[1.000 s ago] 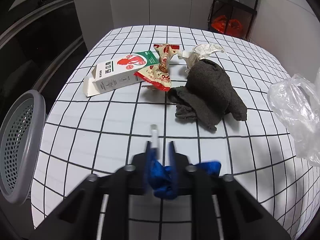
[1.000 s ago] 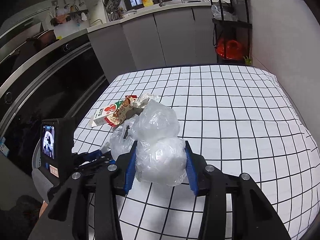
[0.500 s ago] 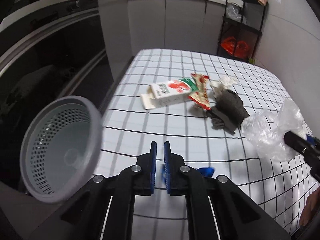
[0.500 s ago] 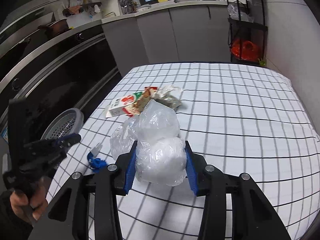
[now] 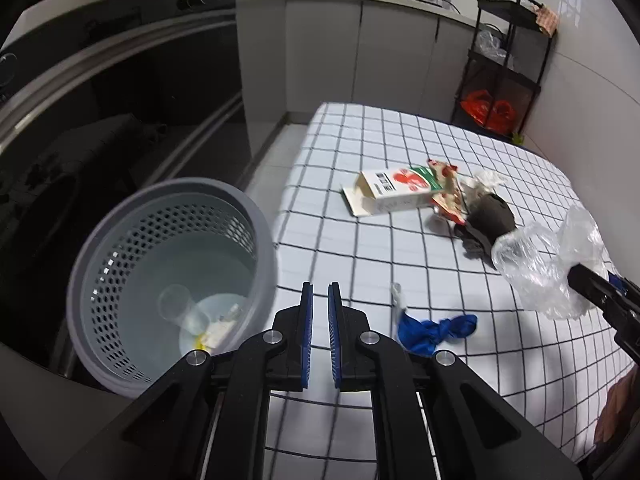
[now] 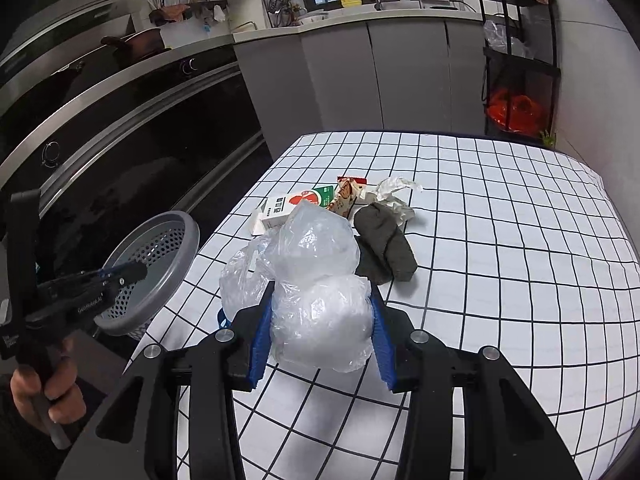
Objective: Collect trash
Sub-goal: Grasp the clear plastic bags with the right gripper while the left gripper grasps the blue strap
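Note:
My left gripper (image 5: 320, 300) is shut and empty, held above the table's left edge beside the grey perforated bin (image 5: 172, 280). It also shows in the right wrist view (image 6: 120, 274). A blue crumpled scrap (image 5: 436, 328) lies on the checked table just right of it. My right gripper (image 6: 320, 320) is shut on a clear plastic bag (image 6: 316, 280), which also shows in the left wrist view (image 5: 548, 264). A white, red and green carton (image 5: 400, 192), a snack wrapper (image 5: 446, 196), a dark cloth (image 5: 488, 220) and crumpled paper (image 6: 394, 192) lie mid-table.
The bin (image 6: 160, 264) stands off the table's left edge with a clear cup (image 5: 176, 304) and scraps inside. The checked table (image 6: 500, 240) runs back to grey cabinets. A black rack (image 6: 516, 60) with a red bag stands at the back right. A dark oven front is on the left.
My left gripper let go of the blue scrap, which now lies on the table, and swung left and back toward the bin. My right gripper still holds the plastic bag.

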Motion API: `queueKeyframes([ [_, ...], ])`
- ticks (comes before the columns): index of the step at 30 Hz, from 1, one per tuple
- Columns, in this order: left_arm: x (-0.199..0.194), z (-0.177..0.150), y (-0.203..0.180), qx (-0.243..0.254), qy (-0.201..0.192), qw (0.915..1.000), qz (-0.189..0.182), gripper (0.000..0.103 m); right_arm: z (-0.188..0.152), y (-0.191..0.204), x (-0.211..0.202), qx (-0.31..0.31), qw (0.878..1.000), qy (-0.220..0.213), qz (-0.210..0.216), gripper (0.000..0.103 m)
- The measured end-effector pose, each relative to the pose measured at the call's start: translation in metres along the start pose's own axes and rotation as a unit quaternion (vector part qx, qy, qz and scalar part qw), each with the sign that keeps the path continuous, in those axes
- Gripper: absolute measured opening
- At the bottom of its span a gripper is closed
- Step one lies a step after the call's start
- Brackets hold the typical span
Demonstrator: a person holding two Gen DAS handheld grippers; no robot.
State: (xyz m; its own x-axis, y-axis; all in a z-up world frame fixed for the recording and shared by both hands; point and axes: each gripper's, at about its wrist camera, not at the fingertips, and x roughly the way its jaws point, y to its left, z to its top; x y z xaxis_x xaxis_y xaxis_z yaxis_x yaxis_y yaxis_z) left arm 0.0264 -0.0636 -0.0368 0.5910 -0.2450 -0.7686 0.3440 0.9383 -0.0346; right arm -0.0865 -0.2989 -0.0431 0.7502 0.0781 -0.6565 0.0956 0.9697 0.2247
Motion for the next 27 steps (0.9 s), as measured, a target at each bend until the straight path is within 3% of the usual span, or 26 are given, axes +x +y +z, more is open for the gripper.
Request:
queueKeyframes([
  [5, 0.009, -0.009, -0.019, 0.005, 0.018, 0.9997, -0.017, 0.011, 0.001, -0.01, -0.007, 0.006, 1.0, -0.008, -0.008, 0.042],
  [8, 0.014, -0.012, -0.032, 0.009, 0.021, 0.9994, -0.026, 0.034, 0.002, -0.02, -0.012, 0.018, 1.0, -0.012, -0.01, 0.042],
  [10, 0.016, -0.014, -0.041, 0.012, 0.016, 0.9994, -0.028, 0.058, 0.002, -0.026, -0.016, 0.026, 0.999, -0.015, -0.01, 0.042],
  [13, 0.021, -0.015, -0.055, 0.017, 0.015, 0.9992, -0.032, 0.074, 0.002, -0.034, -0.02, 0.034, 0.999, -0.018, -0.007, 0.042],
  [19, 0.048, -0.017, -0.082, 0.029, 0.04, 0.9983, -0.029, 0.079, 0.002, -0.04, -0.026, 0.036, 0.999, -0.022, -0.002, 0.042],
  [24, 0.071, -0.022, -0.083, 0.02, 0.062, 0.9977, -0.019, 0.085, 0.001, -0.041, -0.026, 0.039, 0.999, -0.02, 0.002, 0.042],
  [27, 0.083, -0.026, -0.082, 0.016, 0.073, 0.9971, -0.011, 0.083, 0.002, -0.04, -0.028, 0.036, 0.999, -0.023, 0.003, 0.042],
])
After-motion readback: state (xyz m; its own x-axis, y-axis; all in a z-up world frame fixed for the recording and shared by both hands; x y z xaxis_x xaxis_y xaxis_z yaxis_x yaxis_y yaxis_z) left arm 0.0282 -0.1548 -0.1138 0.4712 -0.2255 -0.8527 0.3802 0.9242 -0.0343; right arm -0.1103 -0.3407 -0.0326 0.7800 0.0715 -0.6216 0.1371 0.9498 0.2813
